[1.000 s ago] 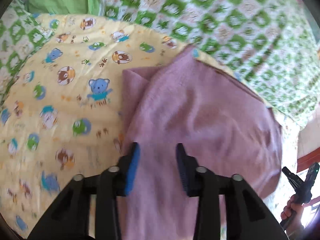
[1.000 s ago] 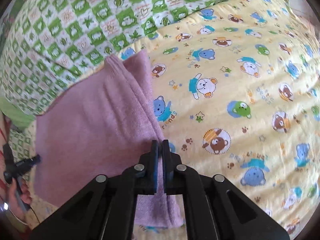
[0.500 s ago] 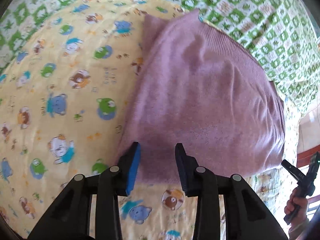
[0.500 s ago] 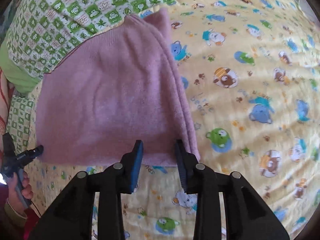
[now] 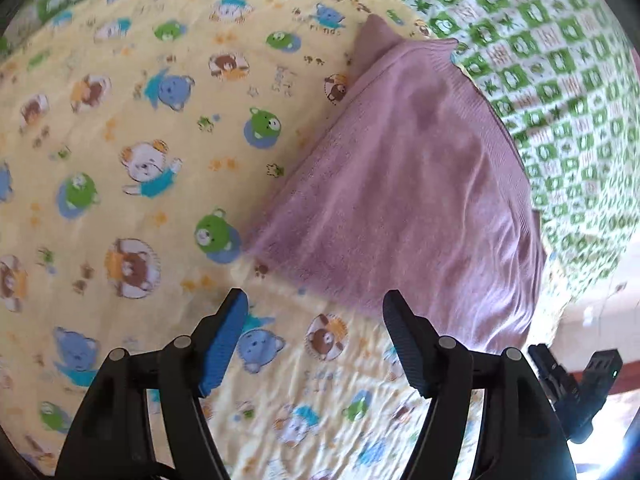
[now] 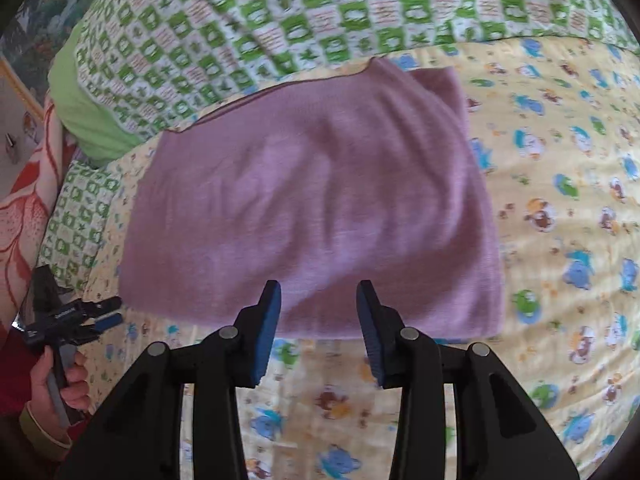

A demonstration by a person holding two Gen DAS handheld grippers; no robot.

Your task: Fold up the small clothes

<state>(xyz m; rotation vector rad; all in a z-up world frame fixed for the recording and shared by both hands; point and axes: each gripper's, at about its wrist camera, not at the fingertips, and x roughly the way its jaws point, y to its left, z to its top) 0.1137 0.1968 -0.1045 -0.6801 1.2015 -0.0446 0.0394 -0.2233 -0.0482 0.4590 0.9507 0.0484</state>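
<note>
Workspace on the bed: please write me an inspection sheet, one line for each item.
Surface: yellow bear-print sheet, lightly wrinkled.
Job's things: folded mauve knit garment lies flat on the sheet, far edge near the green checked quilt.
Clutter: nothing seen on the sheet.
Grippers: left gripper open over bare sheet, just short of the garment's near edge; right gripper open above the garment's near edge; both have just been opening, nothing between the fingers.
Cables: nothing seen.
Surroundings: red floral blanket at the bedside.
</note>
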